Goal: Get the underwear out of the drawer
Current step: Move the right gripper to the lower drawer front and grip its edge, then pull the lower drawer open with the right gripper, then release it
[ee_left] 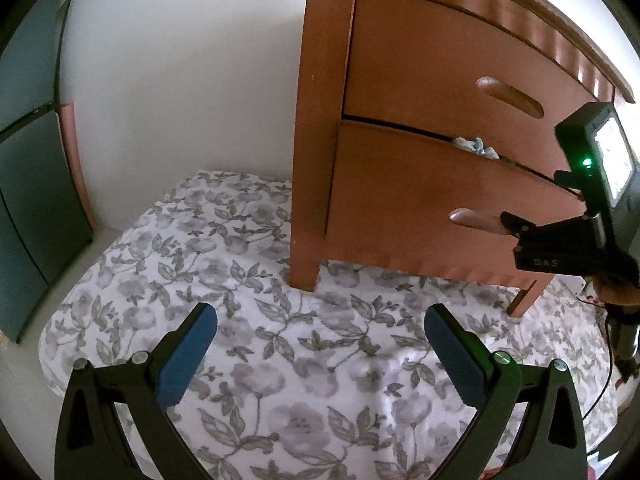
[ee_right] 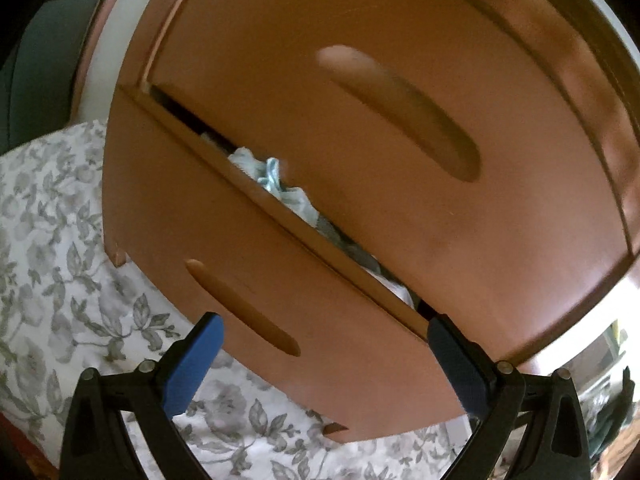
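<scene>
Underwear, pale blue and crumpled, shows through the narrow gap at the top edge of the lower drawer of the nightstand; in the left wrist view the same cloth peeks out just above that drawer's front. More fabric lies further along the gap, but what it is cannot be told.

The drawer stands only slightly out from the nightstand, so the step in hand looks like opening it, not yet the taking out. The right gripper is released, its blue pads spread wide, hanging close before the drawer front. Its handle lies between the two fingers, near but not clasped; the right finger sits at the drawer's top edge, and whether it touches the wood cannot be told. From the left wrist view the right gripper is seen at the handle's end.

The left gripper is also released and empty, held well clear of the nightstand, over the floral cloth the nightstand stands on.

Next, by my reading, the right gripper needs to close on the handle or hook the top edge and draw the drawer straight out from the nightstand, far enough to bare the underwear. Then either gripper can pinch the blue cloth from above.
</scene>
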`<state>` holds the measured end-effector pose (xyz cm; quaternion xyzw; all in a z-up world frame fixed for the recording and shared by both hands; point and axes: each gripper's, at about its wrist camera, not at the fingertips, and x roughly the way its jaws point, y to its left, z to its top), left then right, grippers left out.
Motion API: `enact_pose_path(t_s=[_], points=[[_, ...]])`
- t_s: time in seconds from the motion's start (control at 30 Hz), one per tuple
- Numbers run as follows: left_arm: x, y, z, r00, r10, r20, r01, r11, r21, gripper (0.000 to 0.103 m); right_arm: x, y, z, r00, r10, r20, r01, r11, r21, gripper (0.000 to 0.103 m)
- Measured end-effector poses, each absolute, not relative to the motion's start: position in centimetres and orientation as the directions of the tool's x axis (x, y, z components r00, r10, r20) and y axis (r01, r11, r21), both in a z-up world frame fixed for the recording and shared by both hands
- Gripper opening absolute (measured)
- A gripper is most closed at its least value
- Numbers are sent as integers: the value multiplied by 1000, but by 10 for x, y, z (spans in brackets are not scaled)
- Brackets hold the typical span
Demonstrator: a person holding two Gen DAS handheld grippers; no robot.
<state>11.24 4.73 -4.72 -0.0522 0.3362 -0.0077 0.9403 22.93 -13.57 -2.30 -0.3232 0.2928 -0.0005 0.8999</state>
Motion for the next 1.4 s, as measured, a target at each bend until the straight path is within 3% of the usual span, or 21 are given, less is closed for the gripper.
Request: enact_pose_path(t_s=[0.7,1.1,1.4], points=[[118,56,-65,731,-97,-675,-28,985,-172,103,275,-112,-59,815,-248,-523,-222,701,-678,101],[119,62,-73,714,-124,-689,-40,975,-217,103,287,-109,-68,817,-258,-515,-212,697,-685,90],[119,64,-74,710,-144,-690,-35,971,-238,103,289,-110,-62,791,-247,-559,-269,681,-681,90]])
